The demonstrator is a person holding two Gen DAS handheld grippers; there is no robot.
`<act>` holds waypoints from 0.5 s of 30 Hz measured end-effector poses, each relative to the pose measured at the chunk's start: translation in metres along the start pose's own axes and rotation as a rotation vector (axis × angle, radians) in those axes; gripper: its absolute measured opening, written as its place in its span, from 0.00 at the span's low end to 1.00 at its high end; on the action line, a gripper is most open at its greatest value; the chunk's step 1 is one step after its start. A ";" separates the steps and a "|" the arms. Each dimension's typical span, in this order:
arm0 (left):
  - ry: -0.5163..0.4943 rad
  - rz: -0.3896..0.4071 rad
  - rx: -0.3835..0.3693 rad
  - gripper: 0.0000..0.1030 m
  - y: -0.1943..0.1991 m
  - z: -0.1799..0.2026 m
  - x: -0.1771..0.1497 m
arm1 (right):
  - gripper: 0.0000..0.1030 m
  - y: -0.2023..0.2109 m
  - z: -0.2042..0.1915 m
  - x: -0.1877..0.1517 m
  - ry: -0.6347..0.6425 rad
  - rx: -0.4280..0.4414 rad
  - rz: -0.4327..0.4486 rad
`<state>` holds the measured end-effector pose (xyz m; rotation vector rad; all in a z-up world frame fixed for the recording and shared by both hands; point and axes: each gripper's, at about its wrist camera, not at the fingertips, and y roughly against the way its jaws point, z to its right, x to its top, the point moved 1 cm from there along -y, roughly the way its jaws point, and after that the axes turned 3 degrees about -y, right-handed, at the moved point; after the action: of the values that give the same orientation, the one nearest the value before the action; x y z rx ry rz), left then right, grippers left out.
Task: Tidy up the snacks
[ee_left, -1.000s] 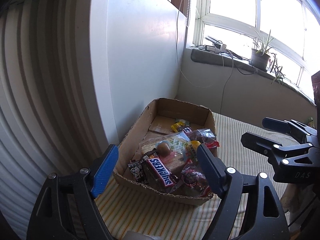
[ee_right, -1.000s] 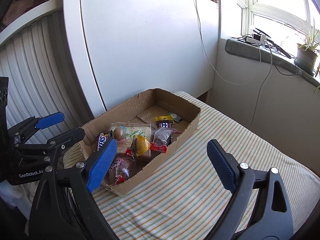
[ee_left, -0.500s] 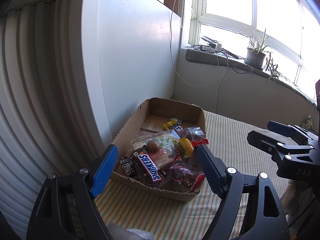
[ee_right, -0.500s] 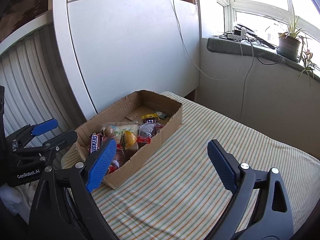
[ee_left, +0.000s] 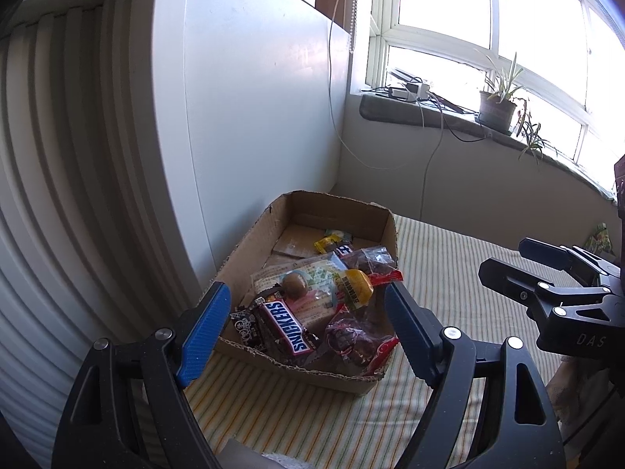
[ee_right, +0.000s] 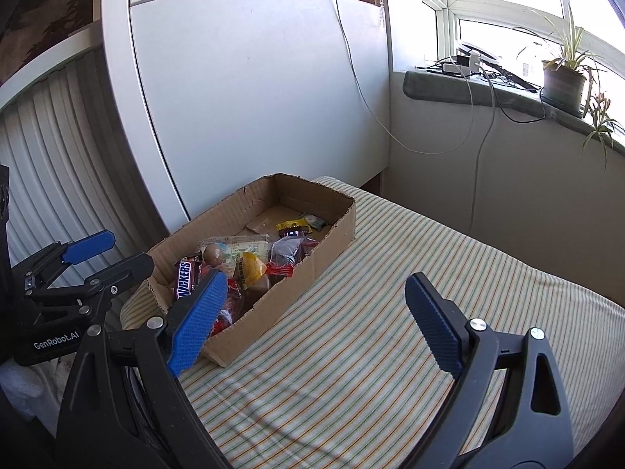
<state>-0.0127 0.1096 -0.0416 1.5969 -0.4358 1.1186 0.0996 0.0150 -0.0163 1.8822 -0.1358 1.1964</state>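
Note:
An open cardboard box [ee_left: 258,234] [ee_right: 332,246] stands on a striped cloth, against a white cabinet. It holds several snacks: a Snickers bar [ee_left: 287,326] [ee_right: 186,279], a yellow packet [ee_left: 353,285] [ee_right: 250,267], a brown ball [ee_left: 293,285] [ee_right: 213,255], red-wrapped sweets [ee_left: 351,342] and a small yellow candy [ee_left: 326,243] at the far end. My left gripper [ee_left: 304,332] is open and empty, held above the box's near end. My right gripper [ee_right: 312,320] is open and empty, above the cloth to the right of the box.
The striped cloth [ee_right: 390,332] covers the surface to the right of the box. The white cabinet [ee_right: 254,97] rises right behind it. A windowsill [ee_left: 429,111] with cables and a potted plant [ee_left: 498,105] lies beyond. A green packet [ee_left: 597,236] lies at the far right.
Both grippers have pulled back and away from the box, so it looks smaller and farther. Both stay open. The snacks have not moved.

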 end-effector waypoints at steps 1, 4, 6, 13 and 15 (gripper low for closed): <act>-0.001 0.001 -0.001 0.79 0.000 0.000 0.000 | 0.92 0.000 -0.001 0.000 0.002 0.001 0.000; 0.001 0.002 -0.002 0.79 0.000 -0.001 0.000 | 0.92 0.000 -0.002 -0.001 0.008 0.002 -0.002; 0.001 0.002 -0.002 0.79 0.000 -0.001 -0.001 | 0.92 0.000 -0.003 -0.001 0.010 0.004 -0.003; 0.007 0.003 -0.003 0.79 0.002 -0.003 -0.001 | 0.92 0.002 -0.004 -0.002 0.011 0.004 -0.002; 0.008 0.004 -0.004 0.79 0.003 -0.003 -0.002 | 0.92 0.002 -0.004 -0.002 0.013 0.004 -0.001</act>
<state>-0.0167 0.1107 -0.0416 1.5887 -0.4360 1.1257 0.0945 0.0164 -0.0162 1.8771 -0.1250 1.2089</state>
